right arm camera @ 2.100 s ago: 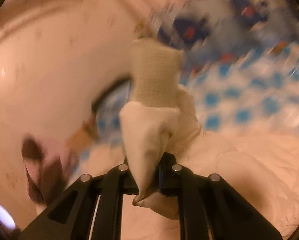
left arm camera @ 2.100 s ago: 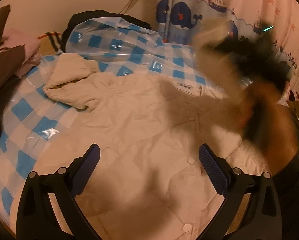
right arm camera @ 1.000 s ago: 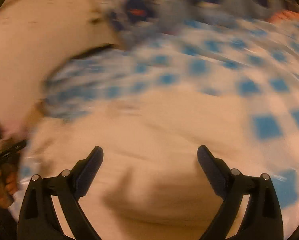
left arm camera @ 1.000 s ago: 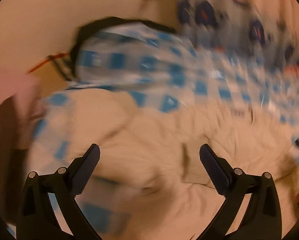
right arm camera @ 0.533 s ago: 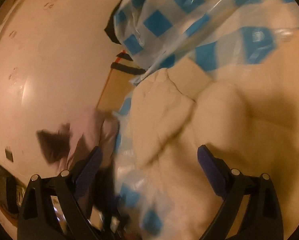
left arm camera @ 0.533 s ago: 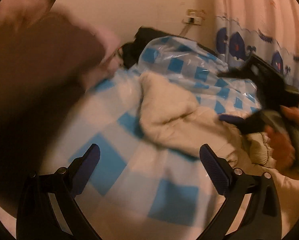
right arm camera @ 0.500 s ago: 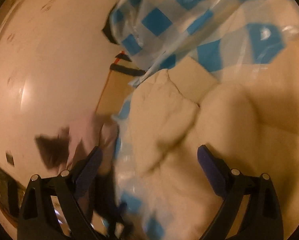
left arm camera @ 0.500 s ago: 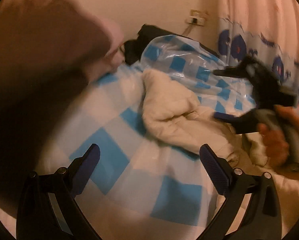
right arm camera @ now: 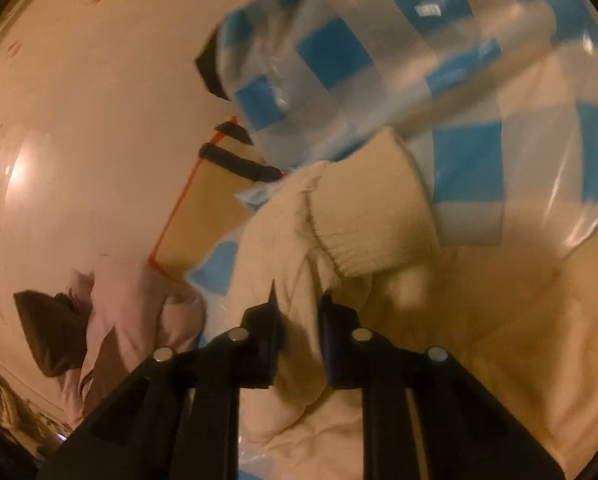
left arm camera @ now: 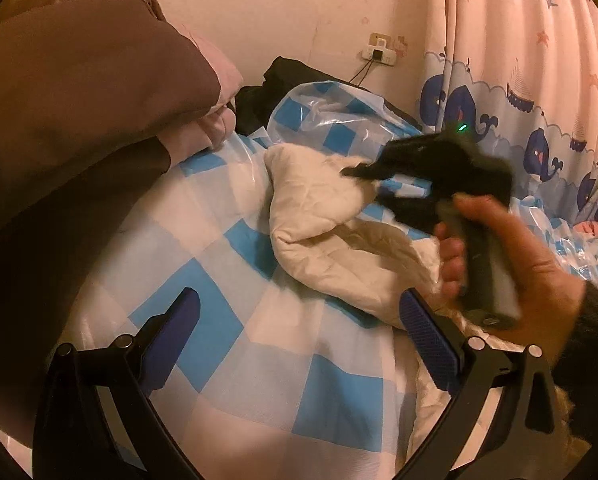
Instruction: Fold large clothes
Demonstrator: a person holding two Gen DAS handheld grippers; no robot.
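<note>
A cream padded jacket (left arm camera: 319, 216) lies on a blue-and-white checked plastic sheet (left arm camera: 203, 320) on the bed. My left gripper (left arm camera: 299, 336) is open and empty, low over the sheet, just left of the jacket's sleeve. My right gripper (right arm camera: 299, 320) is shut on the sleeve (right arm camera: 299, 264) just below its ribbed cuff (right arm camera: 379, 216). In the left wrist view the right gripper (left arm camera: 363, 172) shows as a blurred black tool in a hand, its tips on the sleeve's far end.
A pile of brown and pink clothes (left arm camera: 79, 92) rises at the left of the bed. A black garment (left arm camera: 275, 80) and a puffed checked bag (left arm camera: 339, 120) lie by the wall. A whale-print curtain (left arm camera: 519, 100) hangs at the right.
My right gripper was open over the jacket half a second ago and has now shut on the sleeve by the cuff. My left gripper has stayed open and shifted slightly.
</note>
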